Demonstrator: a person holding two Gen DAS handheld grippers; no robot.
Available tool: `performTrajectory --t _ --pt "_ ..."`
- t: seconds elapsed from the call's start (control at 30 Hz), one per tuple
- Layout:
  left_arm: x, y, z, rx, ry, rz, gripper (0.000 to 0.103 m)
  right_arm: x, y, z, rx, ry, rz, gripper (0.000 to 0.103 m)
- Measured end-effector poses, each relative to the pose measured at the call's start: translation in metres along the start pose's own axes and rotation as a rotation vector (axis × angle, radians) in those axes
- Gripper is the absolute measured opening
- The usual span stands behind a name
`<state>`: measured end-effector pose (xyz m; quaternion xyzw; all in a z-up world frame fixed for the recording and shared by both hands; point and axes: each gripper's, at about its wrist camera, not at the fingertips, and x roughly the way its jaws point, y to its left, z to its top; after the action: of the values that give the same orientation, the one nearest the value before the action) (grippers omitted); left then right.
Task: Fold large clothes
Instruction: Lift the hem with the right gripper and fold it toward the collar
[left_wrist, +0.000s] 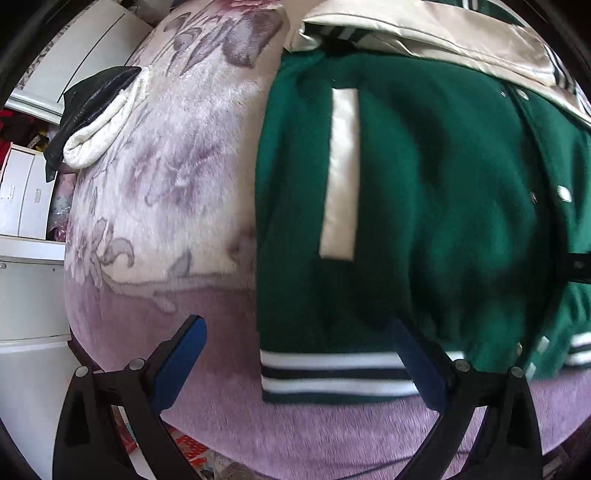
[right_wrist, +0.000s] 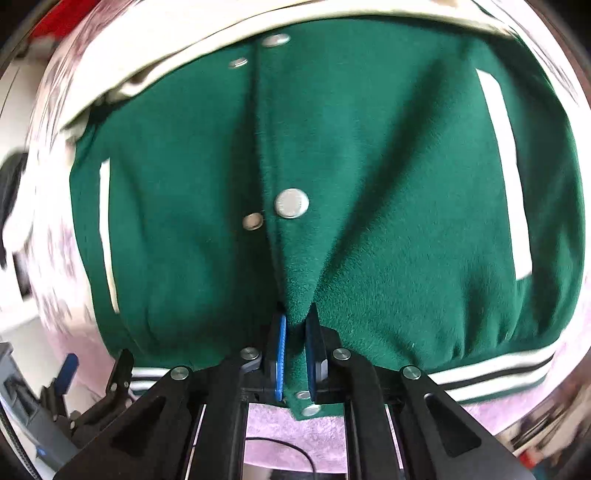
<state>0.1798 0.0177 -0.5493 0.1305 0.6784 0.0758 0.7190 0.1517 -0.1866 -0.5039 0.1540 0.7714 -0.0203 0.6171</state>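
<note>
A green varsity jacket (left_wrist: 424, 192) with cream sleeves (left_wrist: 424, 33) lies front up on a pink floral blanket (left_wrist: 177, 155). My left gripper (left_wrist: 298, 325) stands wide open just above the jacket's left bottom corner, with the striped hem (left_wrist: 332, 373) between its blue pads and nothing gripped. In the right wrist view the jacket (right_wrist: 388, 184) fills the frame. My right gripper (right_wrist: 297, 317) is shut on a pinched ridge of green cloth at the snap placket, just above the hem. A silver snap (right_wrist: 291, 203) sits farther up that placket. The left gripper (right_wrist: 96, 369) shows at the lower left.
A rolled cream and black garment (left_wrist: 96, 118) lies on the blanket at the left. White drawers (left_wrist: 26, 195) stand beyond the bed's left edge. A black cable (right_wrist: 295, 450) runs over the blanket below the hem.
</note>
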Motion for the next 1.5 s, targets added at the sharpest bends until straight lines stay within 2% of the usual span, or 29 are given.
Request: performTrajectory --t 0.03,0.07,0.1,0.17,0.2,0.27,0.4,0.43,0.47,0.57,0.7,0.77,0.83,0.87,0.93,0.97,1.0,1.03,1.1,1.17,1.23,1.3,1.37,1.4,1.5 --pt "-0.002 -0.001 -0.001 0.001 0.006 -0.008 0.103 0.010 0.003 0.003 -0.016 0.050 0.017 0.019" --pt "-0.005 -0.003 -0.002 0.002 0.010 -0.020 0.103 0.016 0.001 0.005 -0.010 0.103 0.060 0.027" --pt "-0.011 -0.005 -0.001 0.001 0.004 -0.026 0.103 0.010 -0.012 0.004 0.020 0.135 0.142 0.027" --pt "-0.025 -0.010 0.000 -0.010 -0.017 -0.038 0.103 -0.016 -0.037 0.002 0.056 0.104 0.222 0.030" --pt "-0.033 -0.014 0.004 -0.024 -0.028 -0.056 0.103 -0.037 -0.052 0.002 0.063 0.067 0.220 0.040" --pt "-0.046 -0.028 0.012 -0.040 -0.044 -0.091 0.103 -0.074 -0.087 0.004 0.081 -0.009 0.182 0.051" --pt "-0.056 -0.078 0.032 -0.053 -0.055 -0.134 0.103 -0.125 -0.170 0.021 0.129 -0.092 0.083 0.052" --pt "-0.052 -0.099 0.041 -0.050 -0.053 -0.119 0.103 -0.127 -0.207 0.044 0.138 -0.100 0.060 0.052" --pt "-0.048 -0.113 0.047 -0.044 -0.047 -0.105 0.103 -0.127 -0.228 0.075 0.143 -0.109 0.045 0.052" --pt "-0.020 -0.150 0.064 -0.049 -0.029 0.013 0.103 -0.130 -0.277 0.128 0.113 -0.140 0.001 0.052" --pt "0.028 -0.156 0.071 -0.118 0.065 0.122 0.103 -0.090 -0.275 0.209 0.007 -0.129 0.002 0.052" --pt "0.036 -0.148 0.069 -0.187 0.074 0.106 0.103 -0.052 -0.239 0.239 -0.061 -0.118 -0.007 0.052" --pt "0.037 -0.145 0.070 -0.230 0.086 0.107 0.103 -0.046 -0.242 0.260 -0.184 -0.092 -0.004 0.052" --pt "0.037 -0.145 0.070 -0.235 0.091 0.117 0.103 -0.041 -0.239 0.267 -0.228 -0.093 -0.032 0.052" --pt "0.037 -0.149 0.071 -0.243 0.099 0.143 0.103 -0.042 -0.244 0.276 -0.281 -0.179 -0.103 0.041" --pt "0.037 -0.150 0.071 -0.254 0.107 0.156 0.103 -0.041 -0.258 0.282 -0.244 -0.198 -0.125 0.041" --pt "0.037 -0.151 0.071 -0.258 0.110 0.161 0.103 -0.038 -0.272 0.288 -0.191 -0.185 -0.112 0.041" --pt "0.036 -0.150 0.071 -0.262 0.115 0.167 0.103 -0.037 -0.289 0.292 -0.132 -0.155 -0.056 0.041" --pt "0.034 -0.149 0.071 -0.279 0.129 0.172 0.103 -0.048 -0.302 0.294 -0.101 -0.093 0.009 0.041" --pt "0.029 -0.153 0.071 -0.287 0.137 0.178 0.103 -0.071 -0.311 0.289 -0.064 -0.066 0.093 0.042" --pt "0.027 -0.159 0.071 -0.298 0.139 0.183 0.103 -0.104 -0.322 0.283 -0.015 -0.121 0.204 0.045" --pt "0.028 -0.161 0.071 -0.315 0.142 0.183 0.103 -0.127 -0.323 0.290 0.009 -0.181 0.362 0.048" --pt "0.030 -0.161 0.071 -0.321 0.142 0.186 0.103 -0.124 -0.311 0.307 -0.003 -0.177 0.458 0.052" --pt "0.030 -0.161 0.071 -0.327 0.142 0.187 0.103 -0.117 -0.303 0.320 -0.014 -0.168 0.481 0.052" --pt "0.030 -0.162 0.069 -0.334 0.142 0.189 0.103 -0.075 -0.280 0.360 -0.023 -0.072 0.434 0.053"
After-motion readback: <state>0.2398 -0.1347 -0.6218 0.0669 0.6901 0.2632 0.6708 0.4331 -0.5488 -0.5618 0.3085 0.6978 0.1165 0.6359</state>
